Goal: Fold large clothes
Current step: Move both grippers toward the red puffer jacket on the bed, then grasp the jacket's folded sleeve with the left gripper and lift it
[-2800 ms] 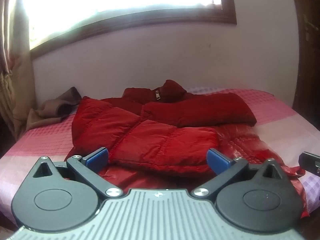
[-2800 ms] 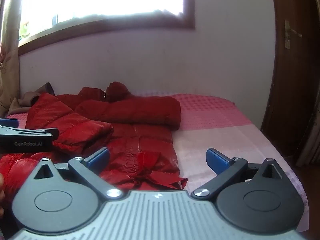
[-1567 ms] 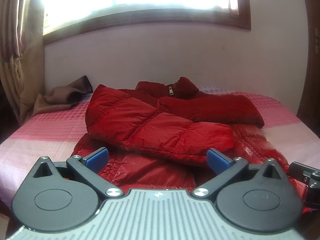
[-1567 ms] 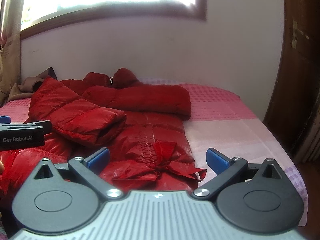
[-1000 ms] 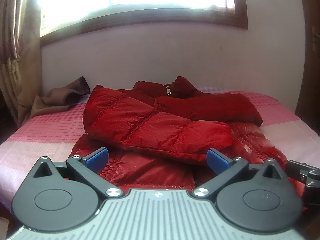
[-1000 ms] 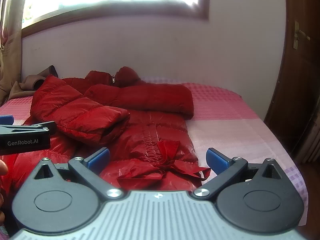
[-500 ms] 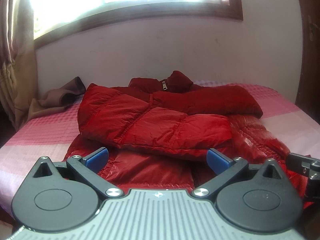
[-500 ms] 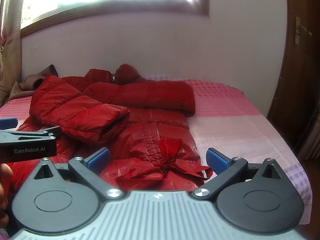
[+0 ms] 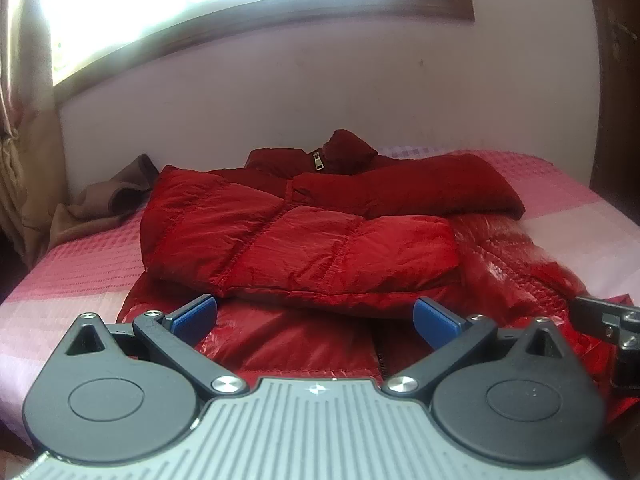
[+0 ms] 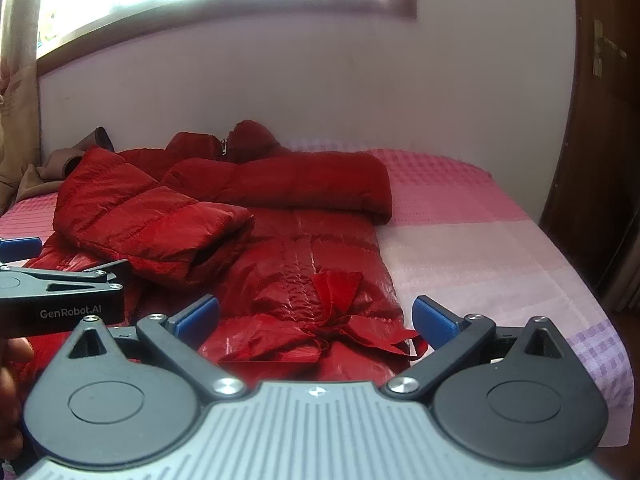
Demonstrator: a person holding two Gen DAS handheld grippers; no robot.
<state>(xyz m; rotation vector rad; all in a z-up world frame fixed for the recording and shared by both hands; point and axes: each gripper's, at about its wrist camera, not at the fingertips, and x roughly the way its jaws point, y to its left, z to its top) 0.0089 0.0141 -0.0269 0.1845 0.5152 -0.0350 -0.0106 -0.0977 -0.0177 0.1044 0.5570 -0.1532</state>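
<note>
Red coat [image 9: 304, 256] on bed [image 10: 472, 248], sleeves folded over, just ahead of both tools. Left gripper [image 9: 314, 316] released, empty. Right gripper [image 10: 316, 314] likewise, over hem.

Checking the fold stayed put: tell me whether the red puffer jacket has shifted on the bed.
No. The red puffer jacket keeps its sleeves folded across and its collar beside the brown cloth; only the cameras moved.

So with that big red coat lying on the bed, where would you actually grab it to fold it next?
Probably at the bottom hem of the red coat, coming in from the near edge of the bed. Both sleeves already lie folded across the body, so the long lower part is what remains. The left gripper and right gripper are both open and facing that edge.
</note>
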